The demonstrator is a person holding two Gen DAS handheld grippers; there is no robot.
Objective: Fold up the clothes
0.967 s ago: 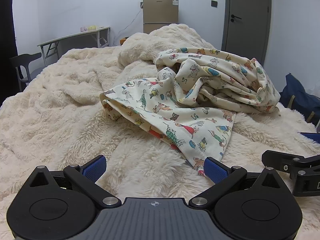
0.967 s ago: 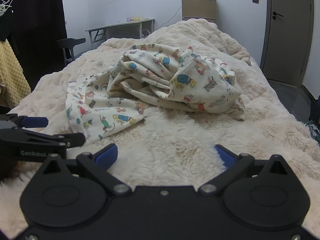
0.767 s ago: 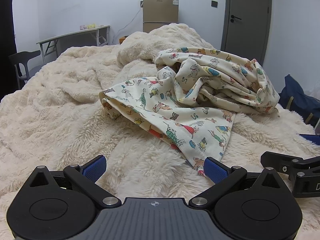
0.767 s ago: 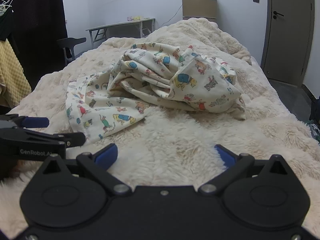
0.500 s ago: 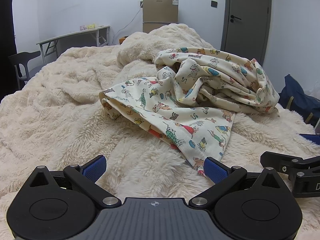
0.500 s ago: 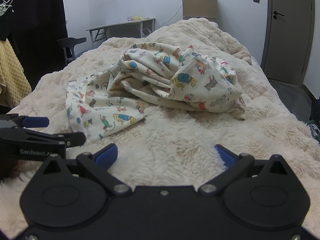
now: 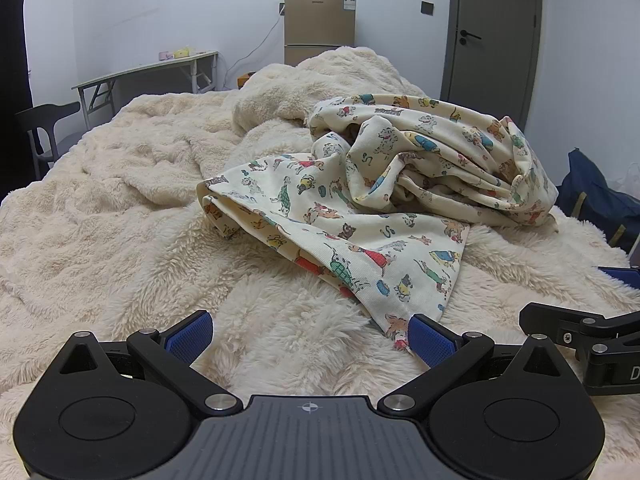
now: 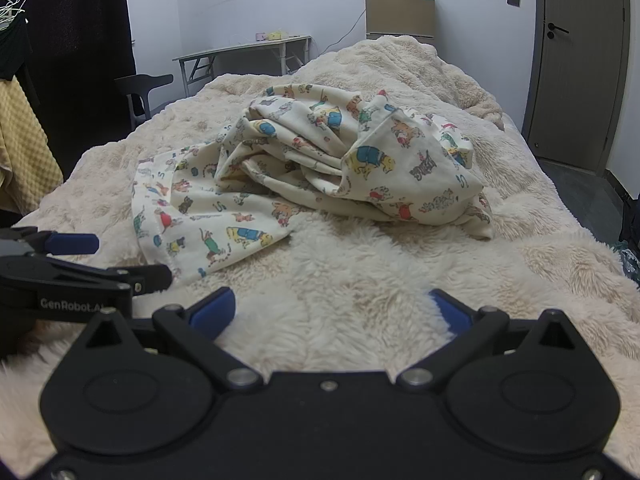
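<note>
A cream garment printed with small cartoon animals (image 7: 384, 200) lies crumpled on a fluffy cream blanket (image 7: 120, 216); in the right wrist view the same garment (image 8: 320, 172) sits in the middle of the bed. My left gripper (image 7: 308, 336) is open and low over the blanket, its right blue pad beside the garment's near corner. My right gripper (image 8: 332, 314) is open too, with only blanket between its fingers, a short way in front of the garment. Each gripper shows at the edge of the other's view.
The blanket (image 8: 360, 288) covers the whole bed. A folding table (image 7: 148, 72) and a dark chair (image 7: 44, 128) stand at the far left, a small fridge (image 7: 320, 24) against the back wall, a grey door (image 7: 496, 32) on the right. A dark blue bag (image 7: 596, 200) lies beside the bed.
</note>
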